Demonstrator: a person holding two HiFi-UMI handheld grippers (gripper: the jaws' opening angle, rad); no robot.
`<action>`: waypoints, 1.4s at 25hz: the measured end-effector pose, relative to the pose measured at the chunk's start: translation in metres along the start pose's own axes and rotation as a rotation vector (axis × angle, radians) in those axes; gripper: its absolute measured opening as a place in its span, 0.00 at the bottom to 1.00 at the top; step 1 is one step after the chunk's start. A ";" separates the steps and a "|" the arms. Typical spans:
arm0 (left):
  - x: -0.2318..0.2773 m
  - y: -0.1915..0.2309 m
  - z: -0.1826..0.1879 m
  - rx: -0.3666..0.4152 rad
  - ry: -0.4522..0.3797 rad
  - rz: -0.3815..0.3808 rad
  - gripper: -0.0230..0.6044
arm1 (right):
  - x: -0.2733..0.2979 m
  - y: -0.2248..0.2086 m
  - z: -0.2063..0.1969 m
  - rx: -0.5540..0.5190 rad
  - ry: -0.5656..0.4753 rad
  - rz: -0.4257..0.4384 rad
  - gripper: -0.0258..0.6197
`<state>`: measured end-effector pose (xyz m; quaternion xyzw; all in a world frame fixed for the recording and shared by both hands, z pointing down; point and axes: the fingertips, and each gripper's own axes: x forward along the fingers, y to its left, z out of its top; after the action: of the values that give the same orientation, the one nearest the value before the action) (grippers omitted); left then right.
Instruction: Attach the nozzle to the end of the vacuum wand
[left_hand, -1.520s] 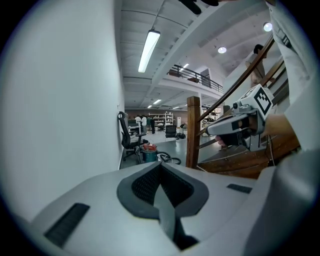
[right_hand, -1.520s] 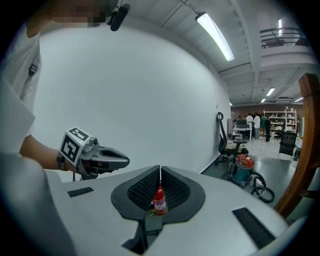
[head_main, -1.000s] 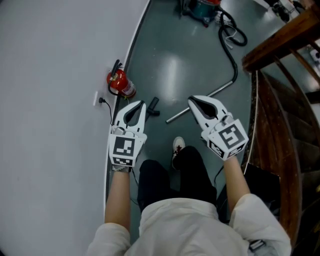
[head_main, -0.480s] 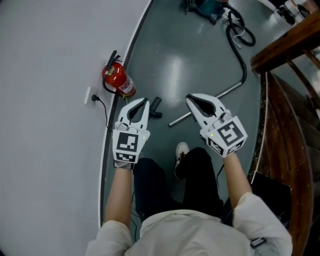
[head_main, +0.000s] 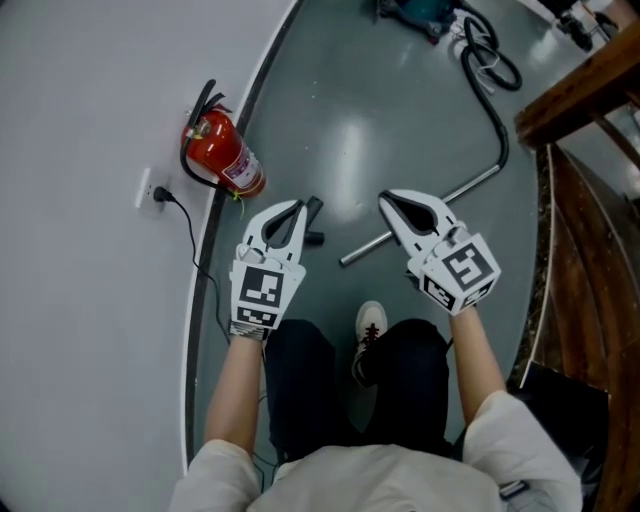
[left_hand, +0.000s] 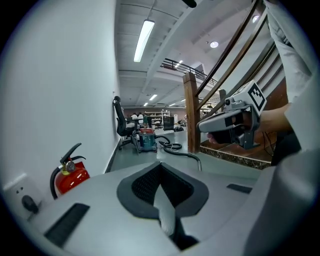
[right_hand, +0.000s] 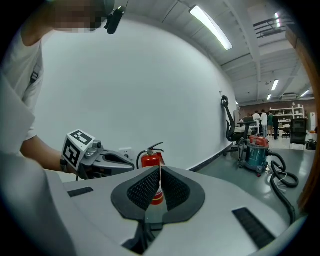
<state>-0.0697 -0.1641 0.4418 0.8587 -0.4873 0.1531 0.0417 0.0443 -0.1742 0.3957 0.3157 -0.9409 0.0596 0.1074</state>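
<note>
- A wall socket (head_main: 150, 190) and a red fire extinguisher (head_main: 222, 150) sit at the foot of the white wall, well to the left of the vacuum wand (head_main: 366, 250).
- The left gripper (head_main: 297, 205) is held above the floor, left of the wand's near end. Its jaws are closed together with nothing between them.
- The nozzle (head_main: 314, 212), a small black piece, lies on the grey floor just left of the wand's near end and apart from it. In the head view it sits close against the tip of the left gripper, but nothing shows contact.
- The wand is a metal tube lying flat and running up and to the right. Its far end bends into a black hose (head_main: 497, 110) that leads to the vacuum cleaner (head_main: 415, 8) at the top edge.
- The right gripper (head_main: 385, 200) hovers over the middle of the wand, hiding part of it. Its jaws are also pressed together and empty.
- A wooden stair rail (head_main: 580, 80) stands to the right of the wand.
- As I judge it, nothing is done yet. Neither piece has been picked up, and gripping, aligning and pushing the nozzle on all remain.
</note>
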 end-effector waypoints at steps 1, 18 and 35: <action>0.005 -0.001 -0.009 0.005 0.000 -0.004 0.03 | 0.003 -0.002 -0.010 0.007 -0.004 0.003 0.08; 0.072 0.022 -0.118 0.082 0.064 -0.068 0.03 | 0.041 -0.022 -0.125 0.071 0.001 0.120 0.09; 0.098 0.007 -0.241 0.132 0.246 -0.192 0.04 | 0.073 -0.009 -0.280 0.036 0.168 0.277 0.09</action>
<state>-0.0826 -0.1956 0.7002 0.8769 -0.3833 0.2840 0.0586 0.0390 -0.1728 0.6855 0.1787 -0.9619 0.1169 0.1706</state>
